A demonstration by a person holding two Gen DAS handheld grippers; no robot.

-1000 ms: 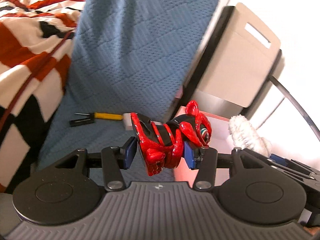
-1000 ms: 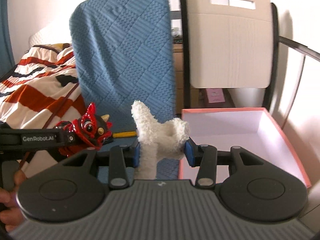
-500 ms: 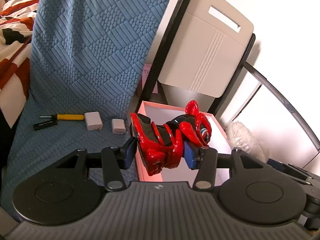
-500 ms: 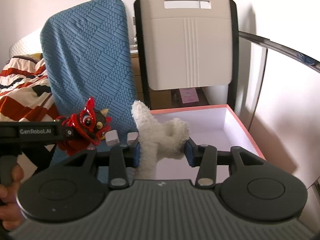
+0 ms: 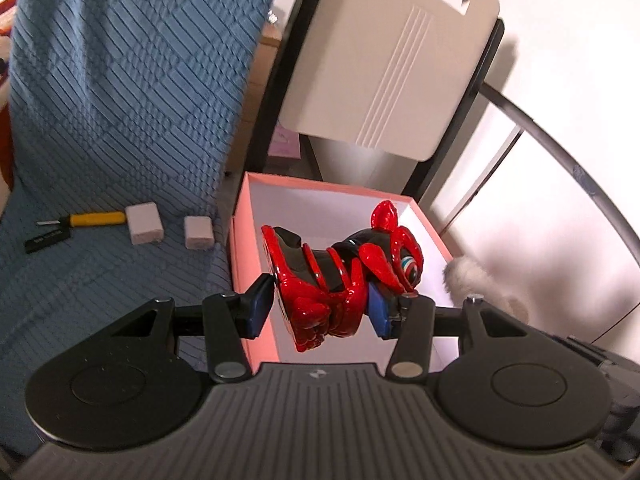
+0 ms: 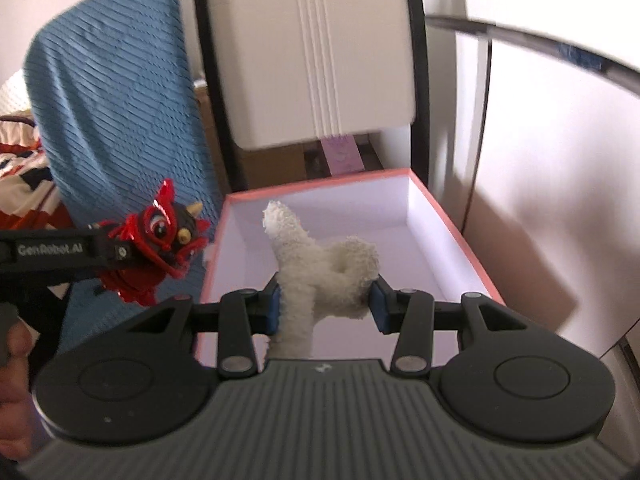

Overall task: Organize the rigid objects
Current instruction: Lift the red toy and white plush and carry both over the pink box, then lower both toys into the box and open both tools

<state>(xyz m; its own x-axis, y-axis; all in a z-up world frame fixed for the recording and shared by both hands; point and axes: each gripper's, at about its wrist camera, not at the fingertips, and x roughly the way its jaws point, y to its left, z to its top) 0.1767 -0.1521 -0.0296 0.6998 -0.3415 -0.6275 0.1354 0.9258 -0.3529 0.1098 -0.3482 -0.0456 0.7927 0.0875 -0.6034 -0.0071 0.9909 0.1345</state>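
Over the pink box point(image 6: 472, 258), my left hand-held gripper point(image 5: 320, 304) pinches the red figurine point(image 5: 340, 276), my right hand-held gripper point(image 6: 325, 307) the fluffy white toy point(image 6: 320, 268).

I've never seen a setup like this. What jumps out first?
A glossy red lion toy is clamped in the left gripper, over the near left edge of an open pink box. A fuzzy white toy is pinched in the right gripper, above the same box.
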